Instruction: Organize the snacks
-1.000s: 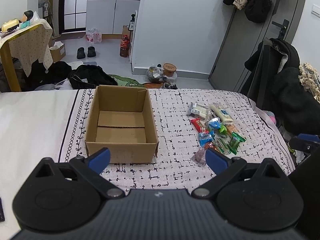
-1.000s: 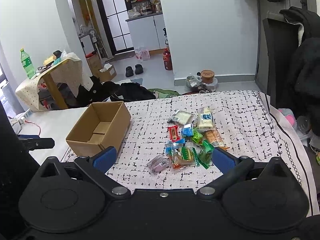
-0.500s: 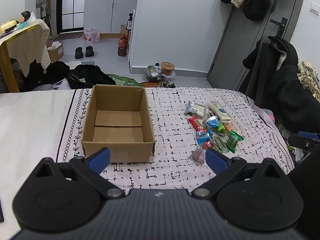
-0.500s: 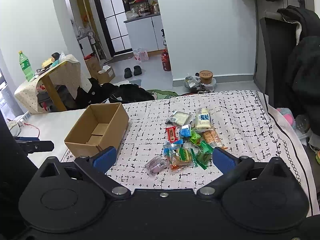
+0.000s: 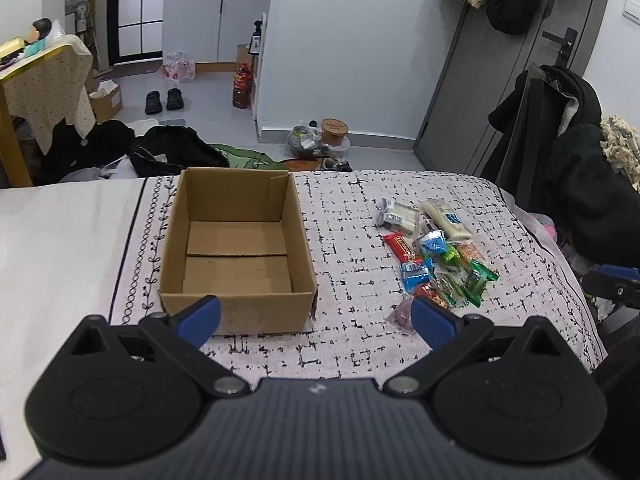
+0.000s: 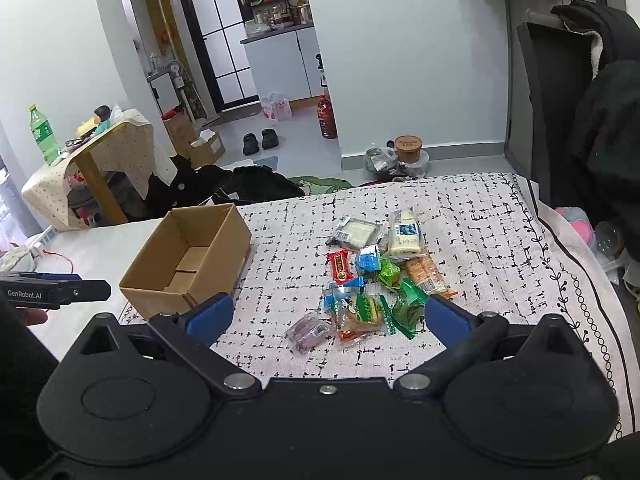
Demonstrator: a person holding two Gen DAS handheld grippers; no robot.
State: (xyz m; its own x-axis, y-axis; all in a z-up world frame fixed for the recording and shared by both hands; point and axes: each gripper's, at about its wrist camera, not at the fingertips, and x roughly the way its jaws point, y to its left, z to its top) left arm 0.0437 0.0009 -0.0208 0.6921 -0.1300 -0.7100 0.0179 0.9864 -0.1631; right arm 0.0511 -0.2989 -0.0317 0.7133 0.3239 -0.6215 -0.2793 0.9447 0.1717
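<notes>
Hovering with fingers spread and empty, the right gripper (image 6: 327, 318) faces the snack pile (image 6: 372, 280) just ahead of its tips; no snack is picked yet. The left gripper (image 5: 316, 318), equally released, frames the empty cardboard box (image 5: 236, 240) off its left finger. Next likely comes descending onto the purple packet (image 6: 308, 330) nearest the fingertips.

The left gripper (image 5: 314, 318) is held above the bed (image 5: 352, 344), short of the cardboard box (image 5: 236, 236), its jaws spread wide with nothing between them. Its left blue fingertip (image 5: 200, 316) overlaps the box's near wall in the left wrist view. The right gripper (image 6: 328, 316) is likewise held above the bed, well to the right of the box, jaws wide apart and empty. In the right wrist view the left gripper appears as a dark bar left of the box.
</notes>
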